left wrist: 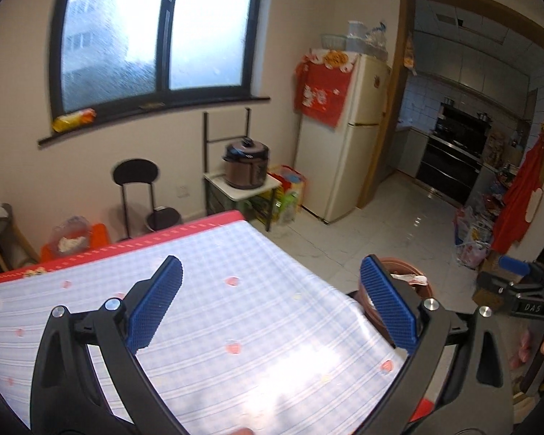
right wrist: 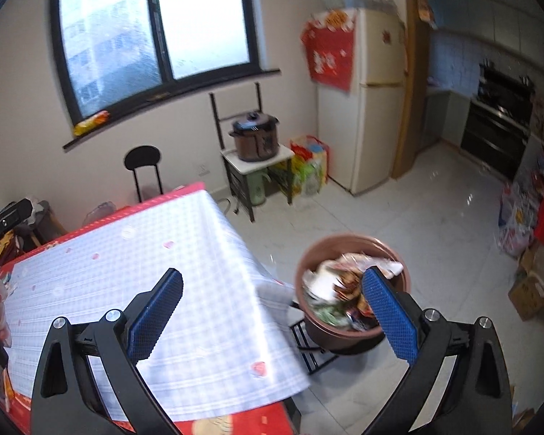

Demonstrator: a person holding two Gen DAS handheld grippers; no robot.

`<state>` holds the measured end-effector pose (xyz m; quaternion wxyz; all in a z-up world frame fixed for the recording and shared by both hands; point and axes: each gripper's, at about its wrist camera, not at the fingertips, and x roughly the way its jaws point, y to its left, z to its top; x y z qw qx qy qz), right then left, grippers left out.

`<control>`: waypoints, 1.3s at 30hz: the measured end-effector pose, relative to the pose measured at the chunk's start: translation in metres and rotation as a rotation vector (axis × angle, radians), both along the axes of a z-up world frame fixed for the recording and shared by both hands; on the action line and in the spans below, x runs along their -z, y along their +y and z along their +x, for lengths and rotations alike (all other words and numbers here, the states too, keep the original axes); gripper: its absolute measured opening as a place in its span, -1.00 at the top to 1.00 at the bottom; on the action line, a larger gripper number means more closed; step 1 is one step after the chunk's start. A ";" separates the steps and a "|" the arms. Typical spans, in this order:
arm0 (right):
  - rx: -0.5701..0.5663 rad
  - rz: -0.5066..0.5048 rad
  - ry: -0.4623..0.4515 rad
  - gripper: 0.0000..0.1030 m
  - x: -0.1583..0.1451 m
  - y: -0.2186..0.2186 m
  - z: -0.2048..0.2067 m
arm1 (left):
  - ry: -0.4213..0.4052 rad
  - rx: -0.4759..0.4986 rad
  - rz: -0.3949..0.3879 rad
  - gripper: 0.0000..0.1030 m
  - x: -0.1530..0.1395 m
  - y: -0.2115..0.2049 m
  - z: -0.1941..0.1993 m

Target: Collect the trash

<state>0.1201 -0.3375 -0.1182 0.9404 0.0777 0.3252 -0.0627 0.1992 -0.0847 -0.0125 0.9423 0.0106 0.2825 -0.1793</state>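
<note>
both grippers' jaws gape empty — right gripper (left wrist: 515, 272) marked "da5" — over table (left wrist: 206, 326).

Bright dark-framed window (left wrist: 156, 32), cream fridge (left wrist: 348, 127), white tiled floor (left wrist: 391, 224).

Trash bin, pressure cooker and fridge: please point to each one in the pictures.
Trash bin (right wrist: 399, 253): right wrist view, on its brown rim.
Pressure cooker (left wrist: 248, 166): left wrist view, on its body.
Fridge (left wrist: 330, 166): left wrist view, on its lower door.
</note>
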 end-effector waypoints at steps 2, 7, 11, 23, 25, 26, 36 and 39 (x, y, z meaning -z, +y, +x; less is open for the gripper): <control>-0.014 -0.016 -0.014 -0.90 -0.010 0.016 -0.001 | -0.014 -0.025 0.001 -0.89 -0.007 0.017 -0.011; -0.035 -0.047 -0.043 -0.90 -0.028 0.049 -0.002 | -0.032 -0.076 -0.014 -0.89 -0.019 0.057 -0.032; -0.048 -0.059 -0.050 -0.90 -0.037 0.070 -0.002 | -0.054 -0.093 0.012 -0.89 -0.026 0.075 -0.041; -0.040 -0.092 -0.059 -0.90 -0.050 0.094 0.000 | -0.076 -0.106 0.027 -0.89 -0.032 0.093 -0.045; -0.037 -0.095 -0.059 -0.90 -0.051 0.093 -0.001 | -0.075 -0.104 0.023 -0.89 -0.033 0.093 -0.044; -0.035 -0.097 -0.061 -0.90 -0.052 0.093 -0.001 | -0.075 -0.102 0.021 -0.89 -0.034 0.092 -0.044; -0.025 -0.098 -0.067 -0.90 -0.053 0.090 -0.004 | -0.086 -0.089 0.017 -0.89 -0.034 0.090 -0.049; -0.022 -0.097 -0.073 -0.90 -0.053 0.089 -0.006 | -0.088 -0.088 0.015 -0.89 -0.034 0.089 -0.050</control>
